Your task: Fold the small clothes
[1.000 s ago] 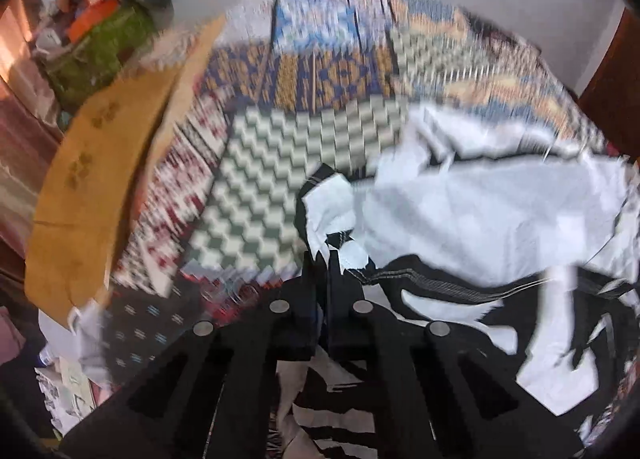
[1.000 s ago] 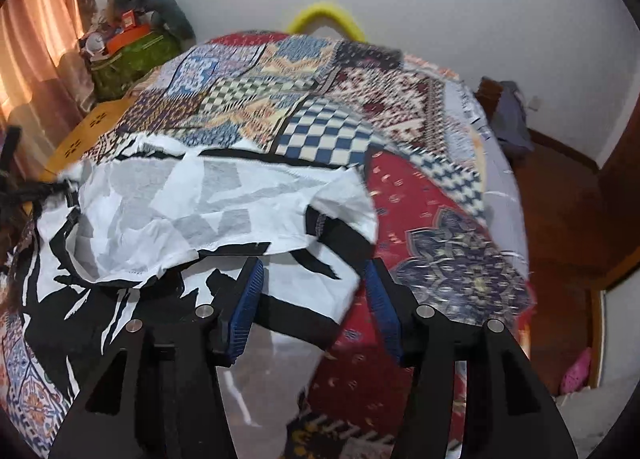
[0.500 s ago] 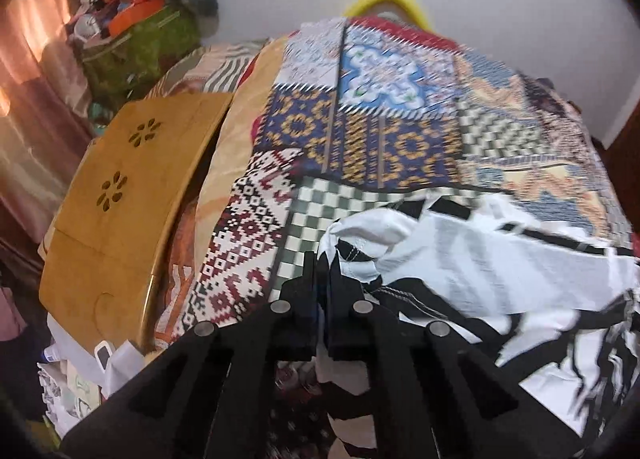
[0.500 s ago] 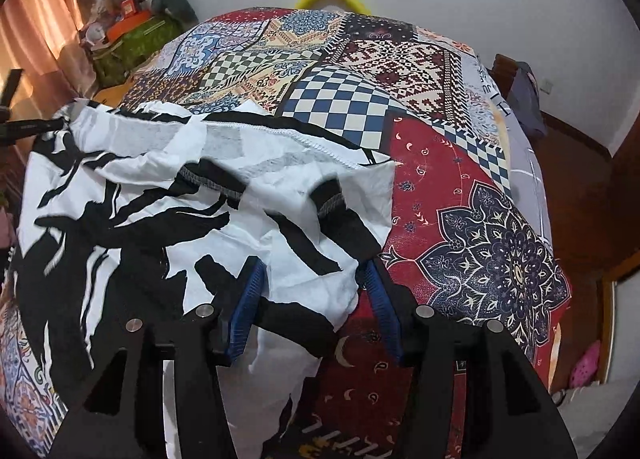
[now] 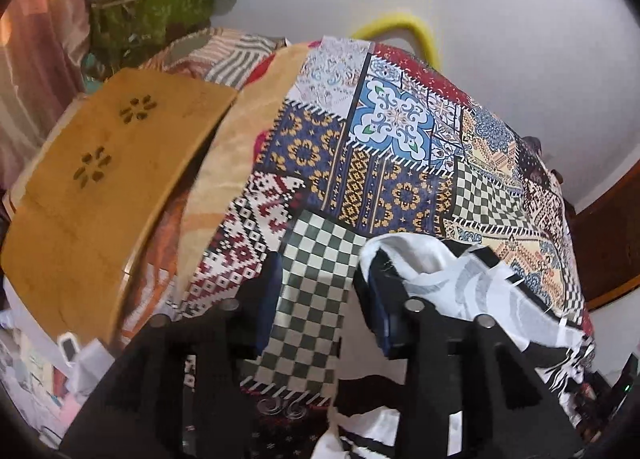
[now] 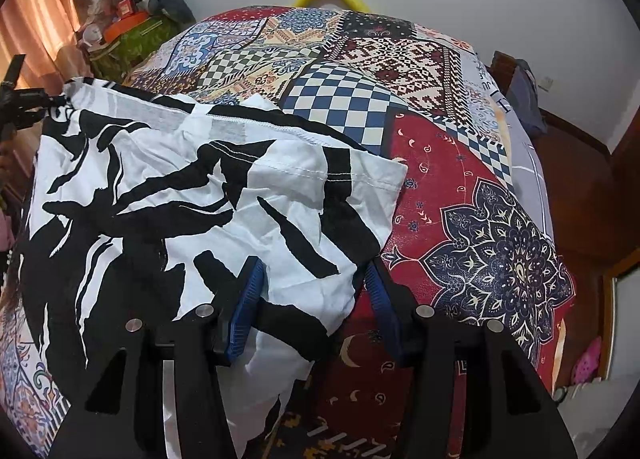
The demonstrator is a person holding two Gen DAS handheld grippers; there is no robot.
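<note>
White walls close off the room behind one bed covered by a patchwork quilt (image 6: 472, 195) of checkered, floral and red paisley squares. One garment lies on it: a white cotton piece of clothing with bold black brush-stroke print (image 6: 192, 203), spread flat over the quilt's near left part in the right wrist view, its stitched hem running toward 3 o'clock.

Two hand-held grippers are in play. The left gripper (image 5: 316, 287) has its jaws opening; only the checkered quilt shows between its blue pads, and a bunched corner of the garment (image 5: 420, 263) sits against the outer side of the finger at 3 o'clock. The right gripper (image 6: 312, 279) stands parted over the garment's near edge, cloth lying between its blue pads (image 6: 248, 291) without being pinched.

At 9 o'clock of the quilt stands one yellow wooden panel with two flower-shaped cut-outs (image 5: 100, 179). One green patterned bag piled with clutter (image 5: 152, 15) sits at 11 o'clock, beside a pinkish curtain (image 6: 40, 19). One yellow curved tube (image 5: 404, 29) peeks up at 12 o'clock.
</note>
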